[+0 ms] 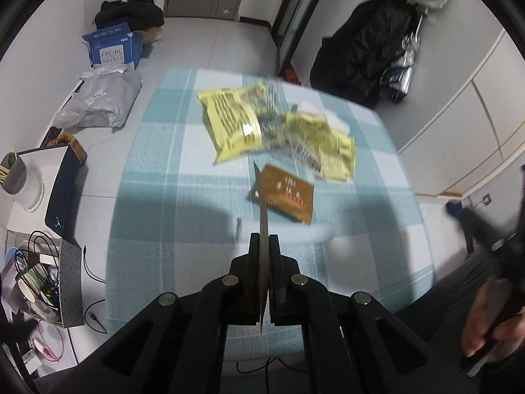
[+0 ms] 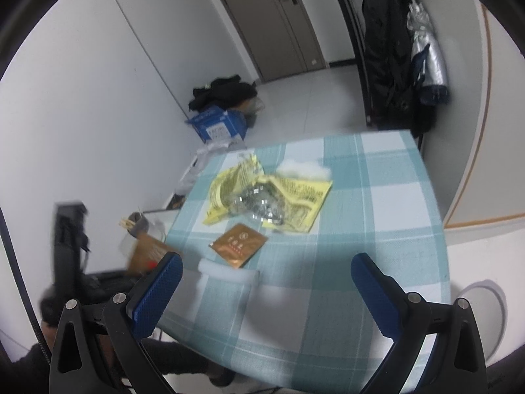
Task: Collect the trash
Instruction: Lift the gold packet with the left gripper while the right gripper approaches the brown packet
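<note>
Now the left gripper (image 1: pixel 263 249) pinches a brown packet (image 1: pixel 262 226) edge-on above the table (image 1: pixel 164 203); the right gripper (image 2: pixel 265 282) (jaws spread) hangs over the near edge; yellow wrappers (image 2: pixel 272 197) lie mid-table.

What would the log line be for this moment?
left gripper: shut on brown packet | right gripper: open | table: brown sachet, yellow wrappers

Both fisheye cameras are looking steeply down along their gripper fingers at the checked tablecloth (image 1: pixel 157 177). The left wrist view is sitting close over the table's near edge, facing the far edge and door. The right wrist view is hovering near the near right corner, angling left. Both are sharing the yellow wrappers (image 2: pixel 236 184) and brown sachet (image 2: pixel 239 244).
</note>
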The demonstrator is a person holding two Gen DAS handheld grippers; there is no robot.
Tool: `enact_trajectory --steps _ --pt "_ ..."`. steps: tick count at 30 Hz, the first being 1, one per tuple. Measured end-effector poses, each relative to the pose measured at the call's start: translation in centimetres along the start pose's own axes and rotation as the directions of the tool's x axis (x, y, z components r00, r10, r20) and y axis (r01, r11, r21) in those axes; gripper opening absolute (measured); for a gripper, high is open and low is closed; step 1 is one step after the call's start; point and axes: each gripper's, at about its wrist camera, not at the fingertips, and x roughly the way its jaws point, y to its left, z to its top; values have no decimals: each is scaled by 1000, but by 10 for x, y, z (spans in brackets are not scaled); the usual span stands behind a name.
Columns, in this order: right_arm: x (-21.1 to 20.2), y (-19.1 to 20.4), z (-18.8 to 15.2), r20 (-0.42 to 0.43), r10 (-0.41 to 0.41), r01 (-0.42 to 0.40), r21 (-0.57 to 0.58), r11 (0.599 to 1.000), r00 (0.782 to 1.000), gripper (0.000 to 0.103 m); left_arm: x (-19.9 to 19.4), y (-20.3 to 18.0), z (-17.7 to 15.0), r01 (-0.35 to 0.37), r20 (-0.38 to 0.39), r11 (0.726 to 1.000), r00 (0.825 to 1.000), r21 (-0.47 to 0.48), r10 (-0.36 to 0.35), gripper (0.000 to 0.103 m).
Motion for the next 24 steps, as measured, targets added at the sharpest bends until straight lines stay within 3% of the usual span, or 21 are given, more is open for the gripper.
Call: enact_trajectory --steps 7,14,17,21,24 --pt "36 8 2 -125 13 -12 11 1000 992 98 -12 18 12 19 30 999 999 -44 -18 0" --pt "91 46 8 -202 -50 20 -145 989 978 86 -17 32 17 26 44 998 999 -61 -23 0" --pt "111 54 6 -224 -40 7 -145 989 974 79 -20 37 17 19 57 998 998 -52 -16 0" --pt "131 79 -1 -226 -115 47 -287 957 967 77 -21 47 16 35 59 996 998 -76 -31 0" --pt "145 92 -7 -233 -167 66 -388 919 958 65 -23 52 16 38 63 996 998 -86 -33 0"
